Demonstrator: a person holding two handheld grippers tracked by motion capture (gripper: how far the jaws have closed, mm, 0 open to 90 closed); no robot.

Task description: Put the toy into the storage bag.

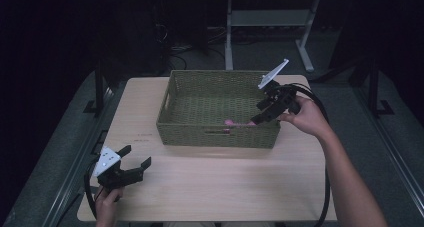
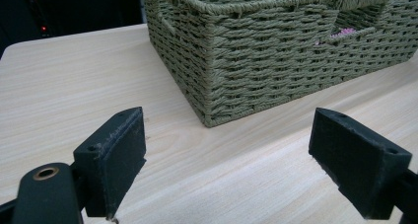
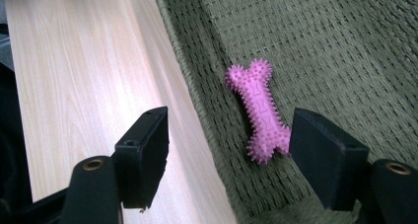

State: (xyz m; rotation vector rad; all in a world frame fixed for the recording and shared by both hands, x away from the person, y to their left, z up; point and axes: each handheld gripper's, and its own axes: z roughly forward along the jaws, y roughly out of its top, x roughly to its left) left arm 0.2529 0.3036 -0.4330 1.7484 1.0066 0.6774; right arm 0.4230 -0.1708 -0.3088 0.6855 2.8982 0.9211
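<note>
The right gripper (image 3: 229, 155) stood with its jaws spread wide and empty, while just beyond them the pink spiked bone toy (image 3: 258, 109), probably light, rubbery and best pinched across its narrow shaft, lay free on the floor of the woven basket (image 3: 345, 46).

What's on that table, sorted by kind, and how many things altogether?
Woven green basket: 1
Pink spiky bone toy, lying inside the basket: 1
Hand-held grippers: 2, the left gripper and the right gripper, fingers apart on both
Total: 4
</note>
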